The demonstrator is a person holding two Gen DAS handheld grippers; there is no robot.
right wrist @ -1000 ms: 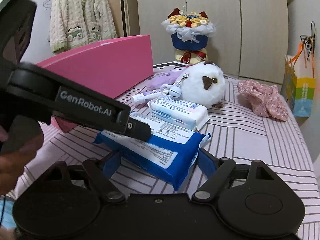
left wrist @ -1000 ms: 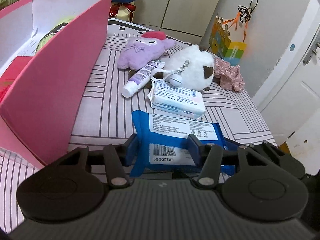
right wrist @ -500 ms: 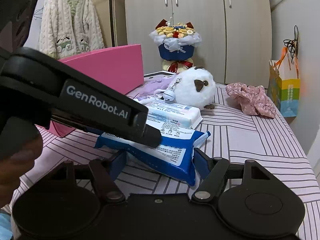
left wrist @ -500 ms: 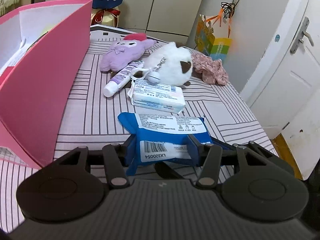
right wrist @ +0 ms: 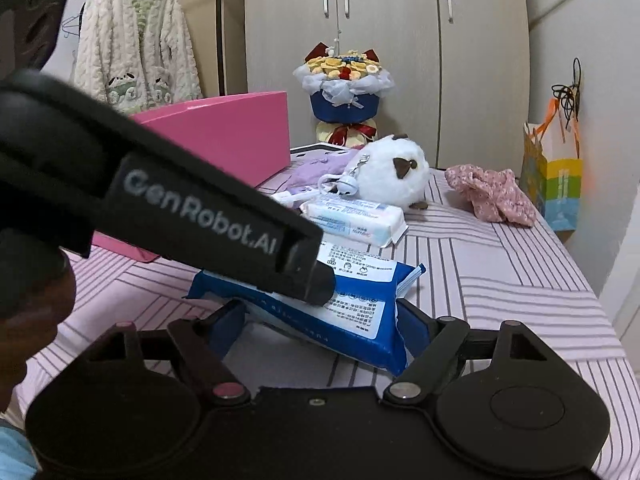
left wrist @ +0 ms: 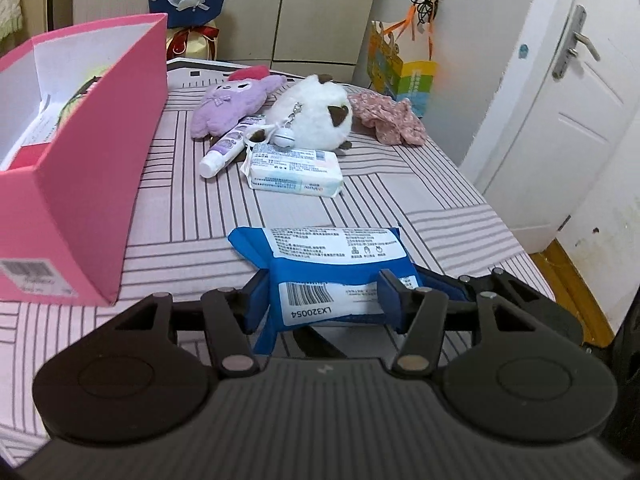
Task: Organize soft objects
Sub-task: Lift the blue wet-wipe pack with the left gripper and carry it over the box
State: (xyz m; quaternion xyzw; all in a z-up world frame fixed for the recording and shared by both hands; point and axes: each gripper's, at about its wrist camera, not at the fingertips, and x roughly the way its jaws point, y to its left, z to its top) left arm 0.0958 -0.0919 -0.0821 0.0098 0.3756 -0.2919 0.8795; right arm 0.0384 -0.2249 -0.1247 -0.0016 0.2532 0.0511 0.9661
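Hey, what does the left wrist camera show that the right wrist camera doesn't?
Only the left wrist view: a white door, the inside of the pink box and the barcode label on the blue wipes pack.
Only the right wrist view: a knitted cardigan on a hanger and the left gripper from outside.
Both: the blue pack between both grippers' fingers, white plush, flower bouquet, floral cloth.

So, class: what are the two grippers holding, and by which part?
Both hold the blue wipes pack: left gripper across its barcode end, right gripper across its width; both jaws are opening.
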